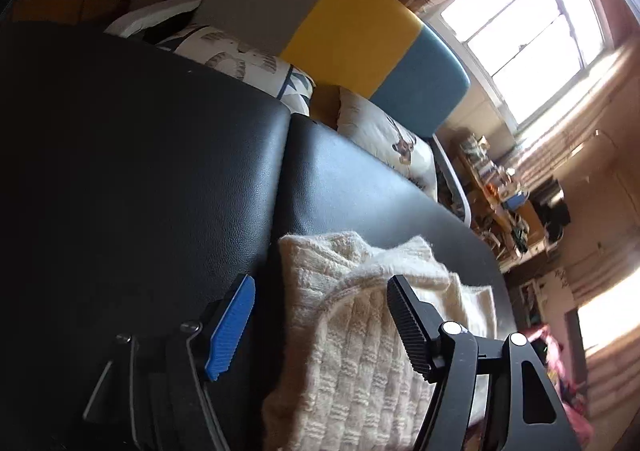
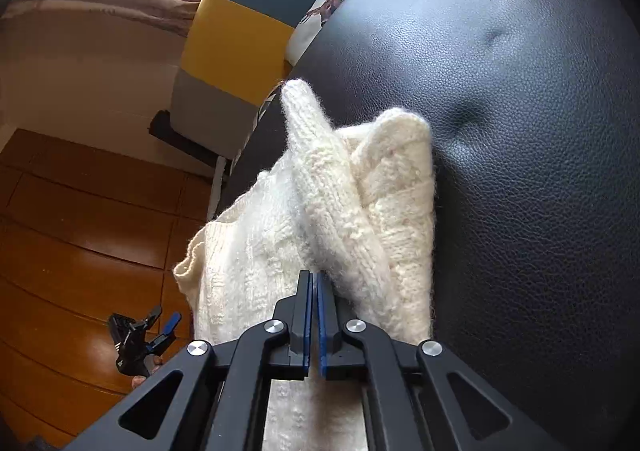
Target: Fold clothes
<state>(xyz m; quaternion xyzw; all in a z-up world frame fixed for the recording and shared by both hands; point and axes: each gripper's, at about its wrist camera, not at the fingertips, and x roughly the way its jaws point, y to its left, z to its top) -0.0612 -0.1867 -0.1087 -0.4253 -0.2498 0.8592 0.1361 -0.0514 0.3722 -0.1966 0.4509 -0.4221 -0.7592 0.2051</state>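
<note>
A cream knitted sweater (image 1: 352,339) lies bunched on a black leather padded surface (image 1: 160,171). My left gripper (image 1: 320,281) is open, its blue pad (image 1: 232,327) on the left and its black finger (image 1: 412,327) on the right, straddling the sweater's near part. In the right wrist view the sweater (image 2: 384,211) forms a raised ridge running down to my right gripper (image 2: 314,275), which is shut on a thin pinch of the knit at the ridge's foot. The left gripper (image 2: 160,325) also shows small and open at the lower left, beyond the sweater's edge.
Behind the black surface stand a grey, yellow and blue panel (image 1: 352,39) and printed cushions (image 1: 384,139). A bright window (image 1: 524,23) and cluttered shelves (image 1: 496,195) are at the right. Wooden floor (image 2: 80,219) lies below the surface's edge.
</note>
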